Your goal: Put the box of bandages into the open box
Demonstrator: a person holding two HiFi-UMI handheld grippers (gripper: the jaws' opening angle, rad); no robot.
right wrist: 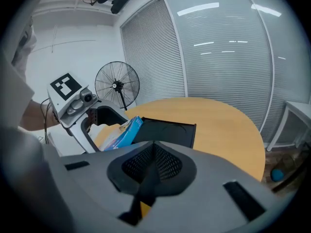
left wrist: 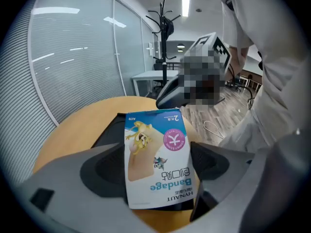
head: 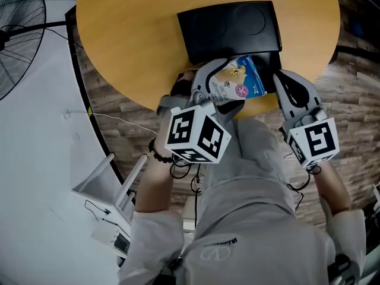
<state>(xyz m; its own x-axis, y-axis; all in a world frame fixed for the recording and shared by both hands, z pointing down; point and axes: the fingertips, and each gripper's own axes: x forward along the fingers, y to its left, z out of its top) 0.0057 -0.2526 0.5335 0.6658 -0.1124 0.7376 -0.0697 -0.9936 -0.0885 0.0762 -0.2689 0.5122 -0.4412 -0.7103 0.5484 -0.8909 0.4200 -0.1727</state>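
The round wooden table [head: 130,34] carried the black open box [head: 231,28], which sat near the person's edge with its lid laid back flat behind the tray.

The left gripper [head: 218,91] reached in from that edge. Its fingers [left wrist: 104,171] were clamped on the box of bandages [left wrist: 155,154], one on each narrow side edge near the end that bore the brand print. The printed face looked back at the gripper's camera, upside down.

The right gripper [head: 291,91] hung just beside it, above the table's edge. Its fingers [right wrist: 167,161] were pressed together with nothing between them.

The box of bandages [head: 240,79] was off the table, tilted, with its free end over the near part of the open box. It looked not yet set down inside.

By my judgement this was a light, flat carton of thin card. It would be stiff enough across its width to bear a pinch on the edges, but easily dented if squeezed hard. Its glossy print probably gave little friction, so it might pivot or slide in a slack hold. A hold across the narrow edges, as here, seemed sound. One nearer the middle of its length would leave less of the carton hanging free.
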